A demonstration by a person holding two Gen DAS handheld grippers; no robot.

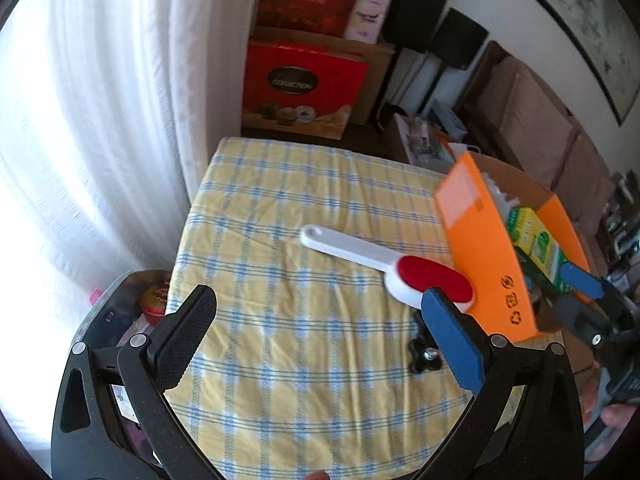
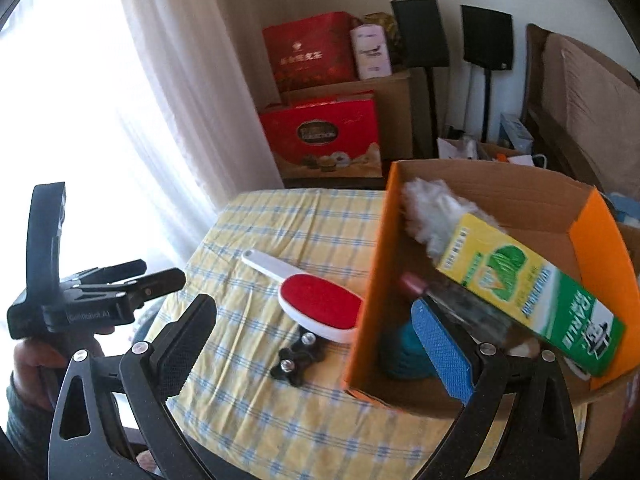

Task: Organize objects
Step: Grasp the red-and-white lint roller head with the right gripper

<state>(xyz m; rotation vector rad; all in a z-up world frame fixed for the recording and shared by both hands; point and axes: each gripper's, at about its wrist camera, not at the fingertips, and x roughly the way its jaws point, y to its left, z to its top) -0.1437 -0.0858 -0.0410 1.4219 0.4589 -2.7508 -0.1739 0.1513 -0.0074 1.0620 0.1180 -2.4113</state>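
Observation:
A white lint brush with a red pad (image 1: pixel 400 266) (image 2: pixel 316 300) lies on the yellow checked tablecloth (image 1: pixel 304 360) (image 2: pixel 248 380), its head against the orange cardboard box (image 1: pixel 488 264) (image 2: pixel 370 280). A small black clamp part (image 1: pixel 424 354) (image 2: pixel 298 360) lies just below the brush head. The box holds a yellow-green carton (image 2: pixel 528 292) (image 1: pixel 538 244), a white duster (image 2: pixel 436 210), a dark bottle (image 2: pixel 460 300) and a teal object (image 2: pixel 400 348). My left gripper (image 1: pixel 320 336) hovers open over the cloth, empty. My right gripper (image 2: pixel 316 344) is open and empty, its blue finger over the box.
Red gift boxes (image 1: pixel 304 84) (image 2: pixel 324 136) and brown cartons are stacked beyond the table's far edge. White curtains (image 1: pixel 100 120) hang at the left. A bin with items (image 1: pixel 136 312) stands by the table's left side. A sofa (image 1: pixel 536 120) runs along the right wall.

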